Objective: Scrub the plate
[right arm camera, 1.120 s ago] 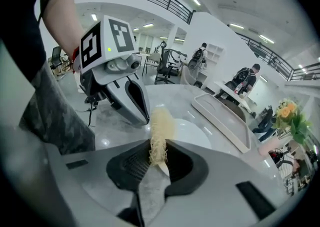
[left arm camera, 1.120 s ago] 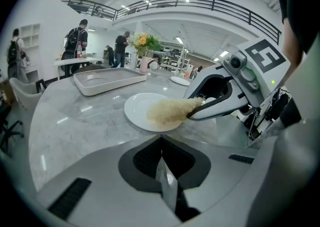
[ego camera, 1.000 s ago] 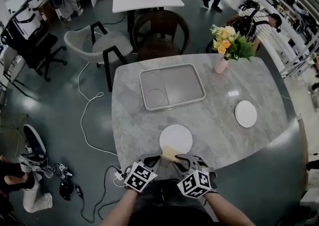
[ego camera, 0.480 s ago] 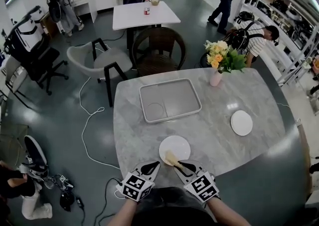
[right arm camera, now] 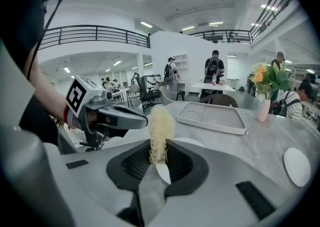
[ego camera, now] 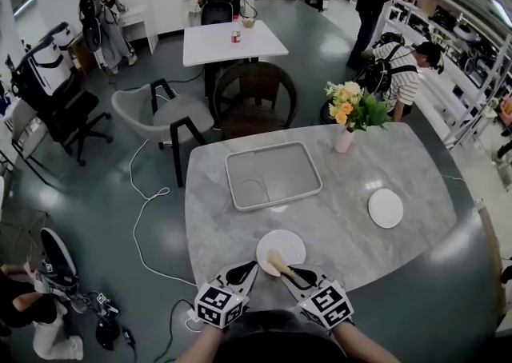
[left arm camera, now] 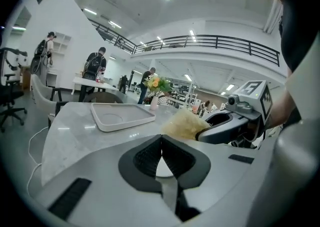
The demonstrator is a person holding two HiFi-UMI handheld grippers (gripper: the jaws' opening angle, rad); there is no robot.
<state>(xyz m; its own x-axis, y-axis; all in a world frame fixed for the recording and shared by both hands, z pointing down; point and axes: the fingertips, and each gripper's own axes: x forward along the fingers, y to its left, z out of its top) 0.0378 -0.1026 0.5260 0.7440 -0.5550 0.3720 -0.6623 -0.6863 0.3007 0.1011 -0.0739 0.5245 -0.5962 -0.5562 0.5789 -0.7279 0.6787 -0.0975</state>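
**On the bench's near edge: scrubber now over the plate**

Right at the near edge of the marble bench [ego camera: 352,233], just in front of me, sits the white plate [ego camera: 291,241] I am meant to scrub. A pale, fibrous scrubber [ego camera: 276,259] lies over its near half. The right gripper [ego camera: 293,273] has its jaws closed tight on the lower end of that scrubber, and the tuft stands clear beyond them.

The left gripper [ego camera: 246,271] sits at the plate's near-left rim. Its jaws are pressed together and I see nothing between them. I cannot tell whether it touches the rim.

A second ago both grippers were huddled together and the scrubber sat only at the plate's near rim. Since then they have spread apart and the scrubber has come further in over the plate. I take this to mean the scrubbing is just starting, with most of the plate's face not yet covered. Since the left jaws hold nothing, the plate may slide under my strokes.

Further out, an empty grey tray [ego camera: 232,181] lies mid-bench. A second white plate [ego camera: 386,208] sits well to the right, and a vase of flowers [ego camera: 344,139] stands at the far side.
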